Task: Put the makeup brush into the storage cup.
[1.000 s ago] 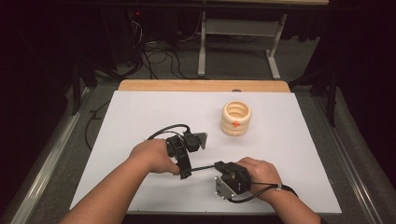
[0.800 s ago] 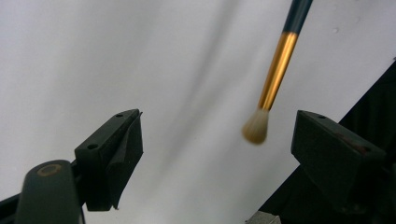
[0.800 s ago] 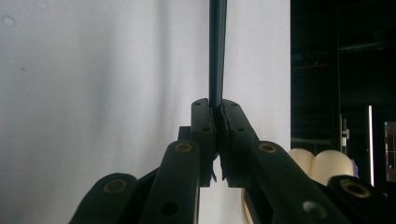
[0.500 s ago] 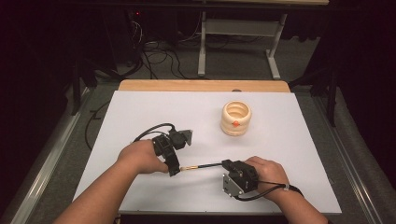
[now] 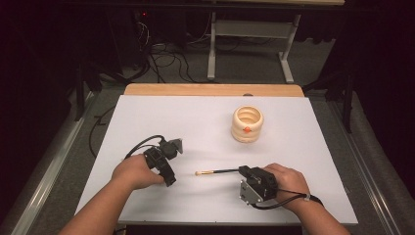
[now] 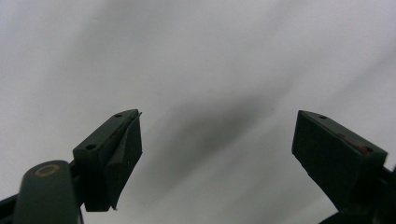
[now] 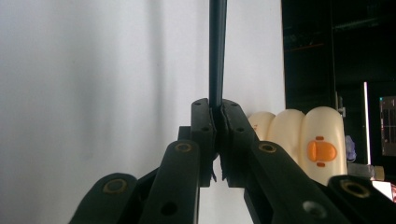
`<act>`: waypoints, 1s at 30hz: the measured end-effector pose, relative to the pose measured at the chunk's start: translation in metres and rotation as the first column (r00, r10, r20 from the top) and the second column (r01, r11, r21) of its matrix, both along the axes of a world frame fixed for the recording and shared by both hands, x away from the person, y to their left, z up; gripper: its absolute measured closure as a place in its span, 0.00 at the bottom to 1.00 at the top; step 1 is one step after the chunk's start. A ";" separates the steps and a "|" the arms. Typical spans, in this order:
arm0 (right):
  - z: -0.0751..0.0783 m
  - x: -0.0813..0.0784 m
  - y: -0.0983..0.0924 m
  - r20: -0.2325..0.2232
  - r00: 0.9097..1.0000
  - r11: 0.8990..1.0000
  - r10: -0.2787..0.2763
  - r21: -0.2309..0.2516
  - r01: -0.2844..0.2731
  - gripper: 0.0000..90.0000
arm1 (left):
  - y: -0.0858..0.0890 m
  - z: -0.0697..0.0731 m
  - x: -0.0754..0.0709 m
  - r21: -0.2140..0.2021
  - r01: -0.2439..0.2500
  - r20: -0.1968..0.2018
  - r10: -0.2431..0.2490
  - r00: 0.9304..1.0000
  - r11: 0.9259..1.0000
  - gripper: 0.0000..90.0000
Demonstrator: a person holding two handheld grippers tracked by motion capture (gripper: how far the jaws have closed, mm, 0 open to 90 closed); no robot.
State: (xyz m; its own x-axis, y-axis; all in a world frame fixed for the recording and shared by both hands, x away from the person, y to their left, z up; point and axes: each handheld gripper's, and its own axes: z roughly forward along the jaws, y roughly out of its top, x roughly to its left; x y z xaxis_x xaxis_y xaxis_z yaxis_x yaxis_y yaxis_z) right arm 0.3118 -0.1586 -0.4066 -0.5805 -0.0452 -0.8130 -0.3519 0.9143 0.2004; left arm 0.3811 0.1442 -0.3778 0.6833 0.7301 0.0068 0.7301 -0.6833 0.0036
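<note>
A thin dark stick with a pale tip pointing left lies level just above the white table. My right gripper is shut on its right end; in the right gripper view the jaws pinch the stick, which runs straight up from my right gripper. My left gripper sits in the person's left hand, left of the stick's tip and apart from it. In the left gripper view my left gripper stands open over the bare table with nothing between its jaws.
A cream ribbed ring holder with an orange duck mark stands at the back right of the table, and appears as the holder beside the right jaws. A wooden strip borders the far edge. Cables lie on the floor beyond.
The left hand has drawn its gripper leftward, away from the right gripper, baring the stick's full length. The right hand has shifted slightly right, still gripping the stick.
</note>
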 end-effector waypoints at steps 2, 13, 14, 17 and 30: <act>0.001 0.000 -0.002 0.001 1.000 1.000 -0.006 0.004 0.006 0.98 | 0.004 -0.001 0.000 -0.016 -0.026 0.013 0.026 1.000 1.000 0.18; 0.006 -0.001 -0.007 0.000 0.999 0.996 -0.043 0.081 0.043 0.97 | 0.020 -0.013 -0.003 -0.086 -0.161 0.113 0.170 0.979 0.983 0.18; 0.007 0.000 -0.007 0.003 0.999 0.996 -0.038 0.082 0.038 0.97 | 0.021 -0.013 -0.004 -0.095 -0.161 0.128 0.172 0.977 0.982 0.18; 0.007 -0.002 -0.009 -0.004 0.999 0.993 -0.053 0.105 0.054 0.97 | 0.024 -0.015 -0.008 -0.145 -0.176 0.169 0.200 0.965 0.974 0.18; 0.007 -0.002 -0.014 -0.032 0.996 0.982 -0.088 0.163 0.092 0.97 | 0.042 -0.023 -0.023 -0.378 -0.199 0.293 0.321 0.901 0.904 0.18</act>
State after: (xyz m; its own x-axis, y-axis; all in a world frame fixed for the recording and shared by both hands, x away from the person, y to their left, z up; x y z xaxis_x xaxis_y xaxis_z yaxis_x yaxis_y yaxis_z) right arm 0.3097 -0.1724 -0.3994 -0.5957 0.1412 -0.7907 -0.2631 0.8958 0.3582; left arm 0.3580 0.1862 -0.4007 0.4674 0.8813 -0.0700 0.7924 -0.3826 0.4751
